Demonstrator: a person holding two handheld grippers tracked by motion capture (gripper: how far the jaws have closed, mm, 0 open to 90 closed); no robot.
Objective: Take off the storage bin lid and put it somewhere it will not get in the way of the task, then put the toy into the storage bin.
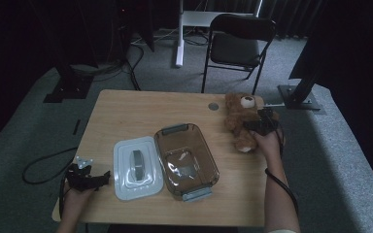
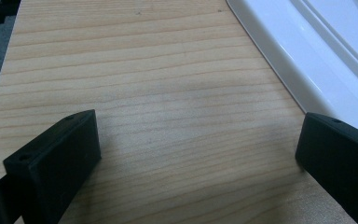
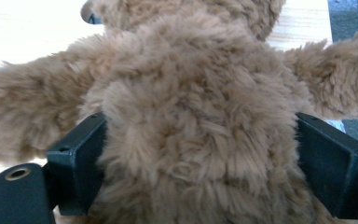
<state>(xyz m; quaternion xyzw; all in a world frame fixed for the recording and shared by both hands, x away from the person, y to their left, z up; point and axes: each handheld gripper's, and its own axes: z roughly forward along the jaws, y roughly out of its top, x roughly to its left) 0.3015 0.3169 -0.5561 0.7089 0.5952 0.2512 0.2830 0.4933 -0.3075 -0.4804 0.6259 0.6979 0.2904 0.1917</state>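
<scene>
Where jaws flank it, shaggy brown teddy bear point(image 3: 200, 130).

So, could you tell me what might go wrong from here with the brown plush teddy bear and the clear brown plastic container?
1. The right gripper has its jaws around the brown plush teddy bear's soft body; the fur could compress and slip.
2. The bear's spread arms might catch the rim of the clear brown plastic container.
3. The left gripper sits open right beside the white plastic lid and could nudge it.
</scene>
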